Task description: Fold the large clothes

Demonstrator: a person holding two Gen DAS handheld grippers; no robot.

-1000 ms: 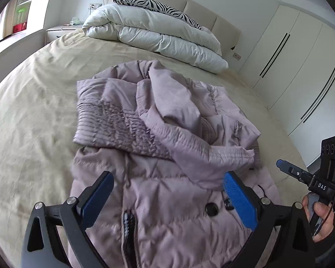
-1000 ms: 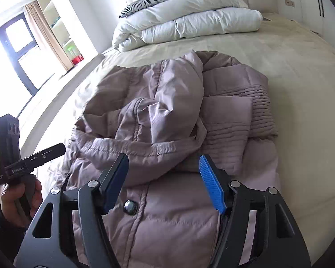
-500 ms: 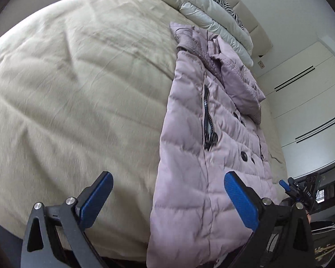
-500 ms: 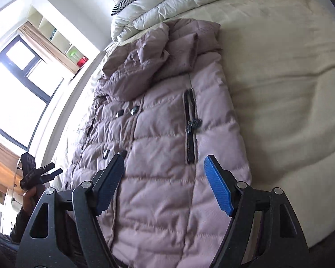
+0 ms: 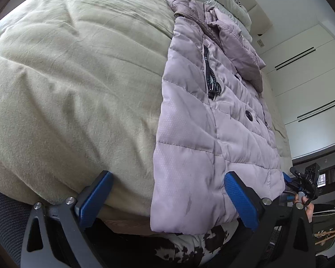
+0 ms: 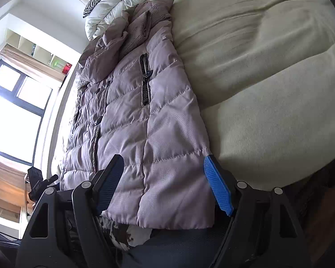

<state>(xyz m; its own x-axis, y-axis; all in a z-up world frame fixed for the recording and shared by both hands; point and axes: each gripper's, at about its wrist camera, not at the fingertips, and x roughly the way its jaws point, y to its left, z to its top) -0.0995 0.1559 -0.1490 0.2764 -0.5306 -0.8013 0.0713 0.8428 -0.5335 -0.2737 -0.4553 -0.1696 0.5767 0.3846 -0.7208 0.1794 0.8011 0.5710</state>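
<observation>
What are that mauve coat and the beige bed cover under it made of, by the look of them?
Coat: likely a smooth synthetic shell with padded filling; it has a faint sheen and puffy stitched panels, plus a dark pocket zip.
Bed cover: seemingly a soft, matte fabric, perhaps brushed cotton or fleece; it shows gentle creases and no shine.

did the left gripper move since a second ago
Yes. The left gripper has pulled back from the folded duvet toward the jacket hem at the bed foot edge.
</observation>
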